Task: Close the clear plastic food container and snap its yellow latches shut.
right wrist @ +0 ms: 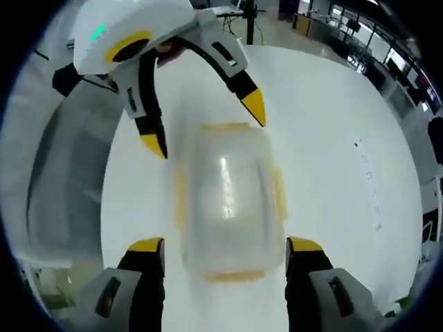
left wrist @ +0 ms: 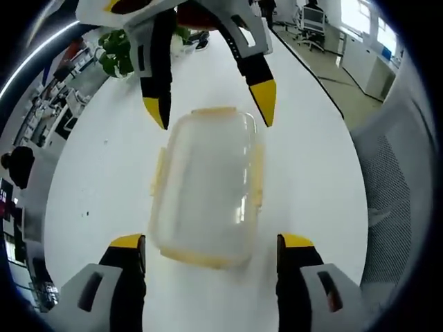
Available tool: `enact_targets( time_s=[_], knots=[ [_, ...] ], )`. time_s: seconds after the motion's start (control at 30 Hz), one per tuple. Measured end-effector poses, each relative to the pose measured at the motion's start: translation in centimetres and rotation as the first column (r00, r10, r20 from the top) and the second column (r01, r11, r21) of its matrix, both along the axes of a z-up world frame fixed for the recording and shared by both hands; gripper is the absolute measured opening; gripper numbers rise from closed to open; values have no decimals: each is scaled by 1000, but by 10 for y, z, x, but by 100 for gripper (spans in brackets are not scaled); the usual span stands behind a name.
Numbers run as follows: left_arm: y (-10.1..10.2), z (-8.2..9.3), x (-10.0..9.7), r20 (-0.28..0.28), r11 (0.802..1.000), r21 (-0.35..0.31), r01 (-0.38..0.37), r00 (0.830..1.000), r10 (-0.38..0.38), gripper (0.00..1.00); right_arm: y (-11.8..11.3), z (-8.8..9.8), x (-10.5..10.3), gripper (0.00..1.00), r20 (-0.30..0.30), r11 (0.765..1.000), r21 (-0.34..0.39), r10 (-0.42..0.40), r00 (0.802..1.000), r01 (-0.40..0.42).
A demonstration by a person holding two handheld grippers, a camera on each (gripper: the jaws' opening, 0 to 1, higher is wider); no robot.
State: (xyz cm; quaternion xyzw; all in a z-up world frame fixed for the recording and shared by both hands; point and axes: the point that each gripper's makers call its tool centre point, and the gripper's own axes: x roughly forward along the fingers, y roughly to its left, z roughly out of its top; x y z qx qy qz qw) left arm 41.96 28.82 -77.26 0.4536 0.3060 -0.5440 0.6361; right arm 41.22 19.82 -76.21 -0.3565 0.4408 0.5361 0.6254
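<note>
Yellow-tipped, the left claw [left wrist: 211,249] gapes wide around the near end of the food container [left wrist: 208,187]. From largest down: the white bench [left wrist: 311,173] carries the container, lid on, its long axis running between both claws. The right claw [left wrist: 211,104], likewise open, faces its far end. Side latches [left wrist: 257,173] look unsnapped.

Both grippers look alike: light grey plastic bodies and black jaws capped with yellow tips. The left gripper [left wrist: 211,243] has dark slots in its grey jaw bases. The right gripper [right wrist: 225,243] matches it. Seen from the right gripper view, the left gripper's rounded white housing bears a yellow-ringed oval and a small green light.
</note>
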Motion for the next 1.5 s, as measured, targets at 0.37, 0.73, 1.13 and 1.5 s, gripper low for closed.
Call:
enact_targets(
  time_s=[0.37, 0.73, 1.13, 1.5],
  knots=[
    [1, -7, 6, -12, 1000, 8, -2, 1000, 2, 81, -3, -2, 0, 75, 32, 1000, -5, -5, 999, 5],
    [-3, -14, 9, -22, 1000, 21, 4, 1000, -4, 84, -4, -13, 2, 77, 68, 1000, -18, -3, 998, 4],
    [-9, -26, 11, -19, 998, 48, 34, 999, -33, 82, -9, -25, 5, 72, 99, 998, -60, 23, 995, -18],
    [-8, -27, 16, 8, 997, 62, 51, 999, -51, 77, -8, -26, 6, 71, 94, 996, -77, 41, 995, -34]
  ],
)
